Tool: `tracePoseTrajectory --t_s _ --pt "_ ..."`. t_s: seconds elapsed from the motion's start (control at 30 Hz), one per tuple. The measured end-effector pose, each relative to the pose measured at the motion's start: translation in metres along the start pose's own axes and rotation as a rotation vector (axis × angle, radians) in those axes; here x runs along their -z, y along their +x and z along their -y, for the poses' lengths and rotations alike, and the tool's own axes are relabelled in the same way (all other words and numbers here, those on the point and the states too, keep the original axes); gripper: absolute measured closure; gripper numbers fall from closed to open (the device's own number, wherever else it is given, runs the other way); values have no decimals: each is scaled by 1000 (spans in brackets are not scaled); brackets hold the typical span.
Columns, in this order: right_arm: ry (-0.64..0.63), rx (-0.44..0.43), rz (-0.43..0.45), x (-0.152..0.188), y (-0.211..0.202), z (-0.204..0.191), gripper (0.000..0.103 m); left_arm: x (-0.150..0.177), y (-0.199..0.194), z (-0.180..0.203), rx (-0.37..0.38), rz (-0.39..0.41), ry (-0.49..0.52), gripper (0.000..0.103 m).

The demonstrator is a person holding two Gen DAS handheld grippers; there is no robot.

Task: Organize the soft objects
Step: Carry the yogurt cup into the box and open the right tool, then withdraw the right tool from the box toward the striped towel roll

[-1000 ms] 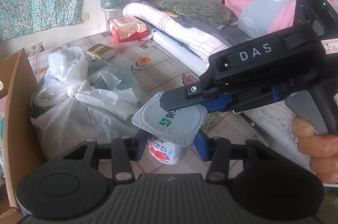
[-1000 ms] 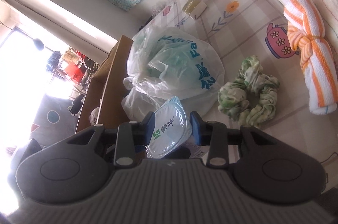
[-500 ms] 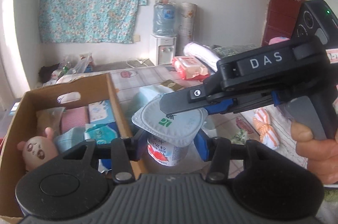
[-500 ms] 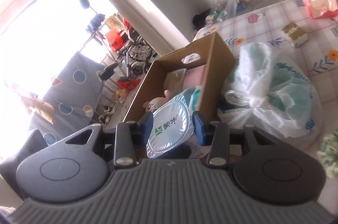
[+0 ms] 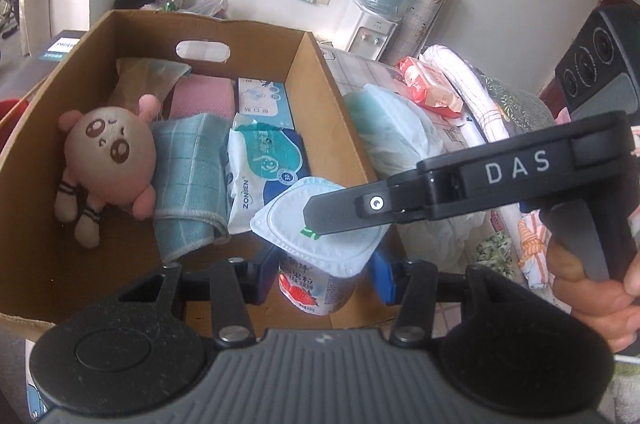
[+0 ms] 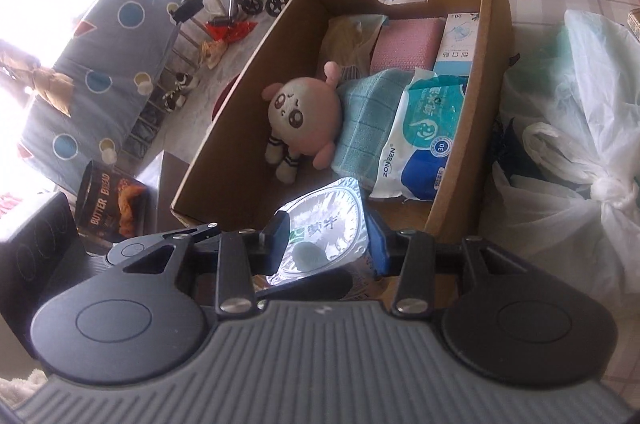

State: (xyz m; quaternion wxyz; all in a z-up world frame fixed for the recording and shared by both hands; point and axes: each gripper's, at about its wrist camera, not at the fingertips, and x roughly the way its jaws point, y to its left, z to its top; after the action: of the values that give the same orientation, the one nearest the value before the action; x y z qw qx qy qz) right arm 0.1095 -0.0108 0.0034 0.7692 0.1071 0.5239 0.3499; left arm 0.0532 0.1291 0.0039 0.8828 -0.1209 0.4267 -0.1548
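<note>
We see the yogurt cup [image 5: 316, 284] upright between the blue pads of the left gripper [image 5: 318, 274], just above the near edge of the cardboard box [image 5: 320, 96]. Both pads press against the cup's sides, so the left jaws are closed on it, partly spread to its width.

The right gripper [image 6: 326, 244] comes in from the side and its fingers straddle the cup's foil lid [image 6: 324, 224]: one dark finger [image 6: 276, 240] lies against the lid's left edge and a blue pad sits at the right edge. We take the right jaws as clamped on the lid rim, narrowly parted. A hand [image 5: 596, 288] holds that gripper's handle.

Inside the box lie a pink plush toy [image 5: 110, 156], a folded teal towel [image 5: 188, 180] beside it and a pack of wet wipes [image 5: 264, 164] touching the towel.
</note>
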Motion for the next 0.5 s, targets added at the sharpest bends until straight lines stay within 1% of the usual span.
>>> tracePoseTrajectory --t_s 0.1,0.2,0.33,0.37,0.5 --pt "-50 46 -19 0 5 -7 62 3 8 -4 19 -12 -16 55" --pt "-89 97 -30 -1 10 -12 61 5 16 -7 31 -21 -26 50" --pt "-91 142 -54 0 16 -4 60 7 26 -13 30 -53 -41 50" --pt "-87 140 -54 0 16 -1 60 7 27 -14 33 -53 -40 48" --pt "-82 133 -46 0 12 2 61 4 28 -14 41 -48 -34 48"
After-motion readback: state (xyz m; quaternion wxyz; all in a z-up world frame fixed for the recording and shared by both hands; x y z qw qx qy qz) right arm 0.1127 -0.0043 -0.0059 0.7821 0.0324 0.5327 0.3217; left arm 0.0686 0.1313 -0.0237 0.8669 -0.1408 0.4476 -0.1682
